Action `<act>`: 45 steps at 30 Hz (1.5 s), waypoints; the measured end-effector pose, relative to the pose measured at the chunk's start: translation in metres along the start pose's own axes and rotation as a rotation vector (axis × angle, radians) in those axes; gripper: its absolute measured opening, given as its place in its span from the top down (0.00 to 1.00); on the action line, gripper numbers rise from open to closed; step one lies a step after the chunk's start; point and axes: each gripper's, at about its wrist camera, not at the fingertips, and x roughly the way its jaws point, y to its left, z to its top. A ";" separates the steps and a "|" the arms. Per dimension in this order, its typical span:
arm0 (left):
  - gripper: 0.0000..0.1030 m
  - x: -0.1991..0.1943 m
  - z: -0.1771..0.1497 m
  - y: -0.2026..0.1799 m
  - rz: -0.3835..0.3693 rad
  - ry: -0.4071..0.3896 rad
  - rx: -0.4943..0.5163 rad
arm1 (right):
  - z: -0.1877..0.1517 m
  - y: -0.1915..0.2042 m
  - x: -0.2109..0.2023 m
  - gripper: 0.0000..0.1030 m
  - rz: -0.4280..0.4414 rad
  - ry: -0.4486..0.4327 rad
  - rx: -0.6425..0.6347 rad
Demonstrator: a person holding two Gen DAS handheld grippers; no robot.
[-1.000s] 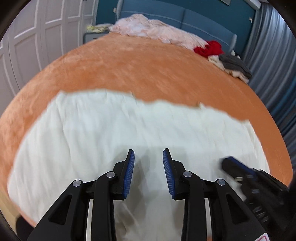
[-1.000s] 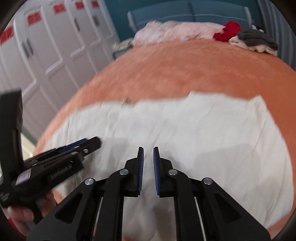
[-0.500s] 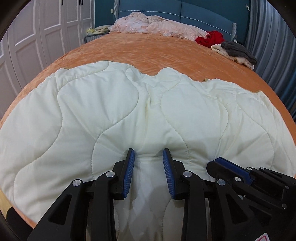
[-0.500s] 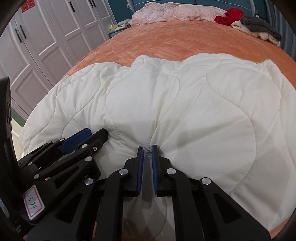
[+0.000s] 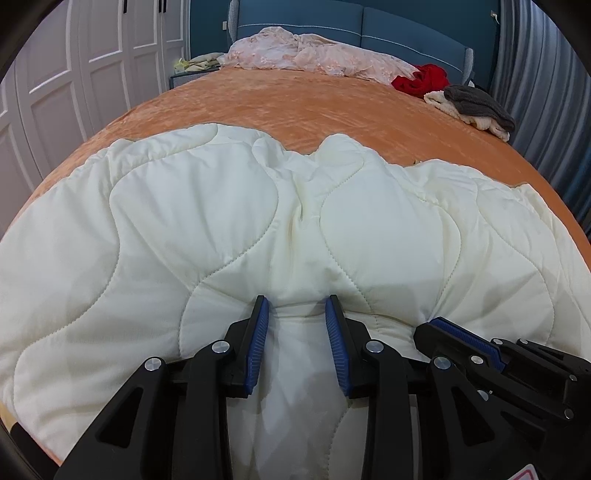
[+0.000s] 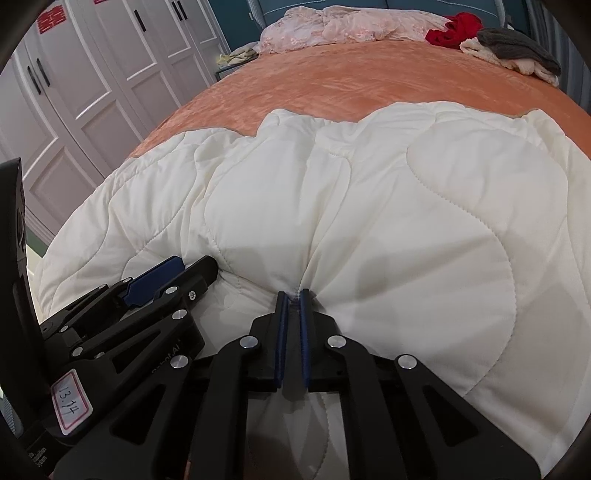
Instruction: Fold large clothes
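Note:
A large cream quilted blanket [image 5: 229, 221] lies spread over the near half of an orange bed [image 5: 295, 107]; it also fills the right wrist view [image 6: 424, 221]. My left gripper [image 5: 298, 301] is open, its jaws set around a bunched ridge of the blanket's near edge. My right gripper [image 6: 294, 293] is shut on a pinch of the blanket, with folds radiating from the tips. The two grippers sit side by side: the right one shows in the left wrist view [image 5: 461, 334], the left one in the right wrist view [image 6: 173, 269].
At the head of the bed lie a pink lacy garment [image 5: 314, 55], a red garment [image 5: 421, 79] and a grey-and-cream pile [image 5: 476, 107]. White wardrobe doors [image 5: 74, 66] stand to the left, a blue headboard [image 5: 406, 26] behind, grey curtains [image 5: 546, 92] to the right.
Both grippers have dropped low onto the blanket's near edge and the view has steadied. The right gripper has closed on the fabric, which now bunches at its tips. The left stays open.

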 end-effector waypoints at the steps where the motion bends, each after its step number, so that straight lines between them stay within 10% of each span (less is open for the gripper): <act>1: 0.69 -0.002 0.002 0.000 -0.001 0.007 0.000 | 0.002 0.001 -0.002 0.97 -0.003 0.006 0.006; 6: 0.67 -0.035 0.016 0.014 -0.066 0.061 -0.086 | 0.007 0.023 -0.036 0.90 -0.022 -0.015 0.000; 11: 0.35 -0.090 0.003 0.069 -0.100 0.037 -0.277 | 0.002 0.048 -0.057 0.90 0.010 -0.009 -0.040; 19: 0.34 -0.104 -0.053 0.177 -0.091 0.150 -0.642 | -0.013 0.048 -0.034 0.90 0.010 0.091 0.028; 29: 0.35 -0.061 -0.045 0.189 -0.287 0.170 -0.809 | -0.012 0.051 -0.019 0.93 -0.028 0.114 0.000; 35: 0.76 -0.092 -0.019 0.166 -0.267 0.092 -0.668 | -0.011 0.048 -0.015 0.93 -0.036 0.118 -0.002; 45: 0.84 -0.177 0.037 0.058 -0.259 -0.093 -0.232 | -0.006 0.034 -0.049 0.90 0.032 0.127 0.036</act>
